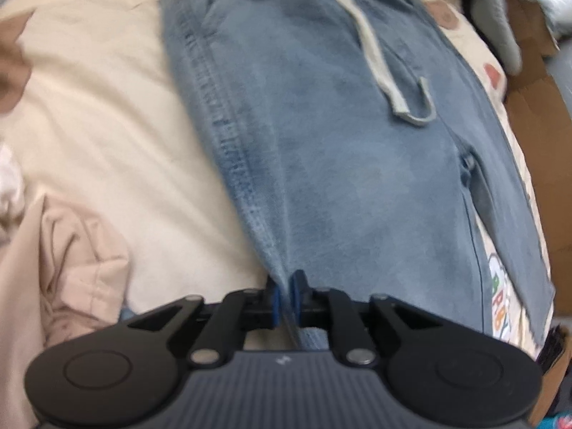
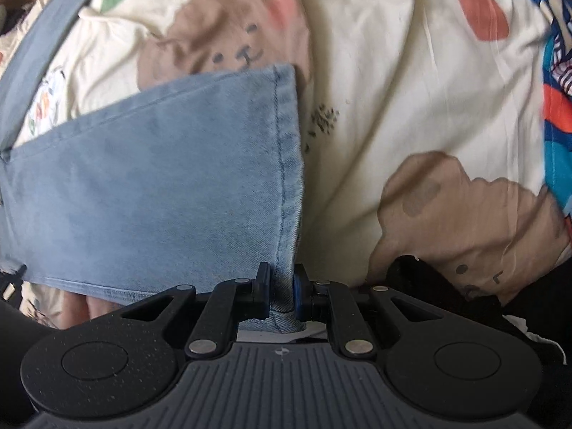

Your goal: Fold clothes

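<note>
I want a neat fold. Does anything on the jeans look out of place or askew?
Only the drawstring: it trails loose and crooked down the front of the jeans, its end curled in a hook. No damage shows.

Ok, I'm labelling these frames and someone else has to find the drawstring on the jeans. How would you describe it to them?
Start at the cream bedding and find the light blue jeans spread over it. Down their upper front runs the drawstring, a flat pale cord ending in a hooked loop; it is the only off-white strip lying on the denim.
</note>
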### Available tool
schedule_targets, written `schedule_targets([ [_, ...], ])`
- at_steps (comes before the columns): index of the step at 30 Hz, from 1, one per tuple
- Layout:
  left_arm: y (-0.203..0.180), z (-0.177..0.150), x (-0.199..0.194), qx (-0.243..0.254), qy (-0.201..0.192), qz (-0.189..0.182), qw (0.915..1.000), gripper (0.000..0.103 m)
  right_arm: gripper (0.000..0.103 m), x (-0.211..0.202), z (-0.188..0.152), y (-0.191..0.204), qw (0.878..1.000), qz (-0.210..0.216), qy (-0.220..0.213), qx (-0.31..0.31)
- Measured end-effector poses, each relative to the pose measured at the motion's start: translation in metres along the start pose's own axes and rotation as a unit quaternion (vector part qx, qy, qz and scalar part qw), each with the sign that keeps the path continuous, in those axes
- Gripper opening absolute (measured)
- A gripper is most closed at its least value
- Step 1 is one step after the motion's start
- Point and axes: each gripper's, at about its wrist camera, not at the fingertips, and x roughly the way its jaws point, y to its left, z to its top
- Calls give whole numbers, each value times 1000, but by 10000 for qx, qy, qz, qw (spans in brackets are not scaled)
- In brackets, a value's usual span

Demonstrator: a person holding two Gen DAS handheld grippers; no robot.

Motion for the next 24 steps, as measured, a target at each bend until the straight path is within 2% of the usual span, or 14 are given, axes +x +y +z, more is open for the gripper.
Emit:
schedule_targets([
  [2, 0, 3, -4, -1, -19, 99, 9999, 26, 21, 0, 1, -2, 10000, -13, -32, 30],
  [4, -4, 8, -11, 189, -66, 179, 9996, 33, 22, -5, 3, 0, 9998, 40, -180, -91],
  [7, -6, 17, -21, 341, -195, 276, 9988, 40, 43, -17, 12, 6, 9977, 178, -581, -316],
  [8, -5, 20, -23, 342, -227, 315, 9987, 41, 45, -20, 16, 8, 9963, 193, -735, -397],
  [11, -3, 31, -24, 215, -298, 364, 9987, 43, 45, -20, 30, 11, 9920, 208, -1114, -553],
  [15, 14, 43, -26, -430, -535, 285, 9972, 43, 45, -13, 47, 13, 9881, 239, -1420, -533],
  [17, 18, 47, -26, -584, -557, 273, 9964, 42, 45, -11, 54, 16, 9863, 210, -1523, -601],
  [24, 13, 62, -23, -192, -533, 418, 9975, 42, 45, -4, 71, 24, 9786, 33, -1885, -826],
])
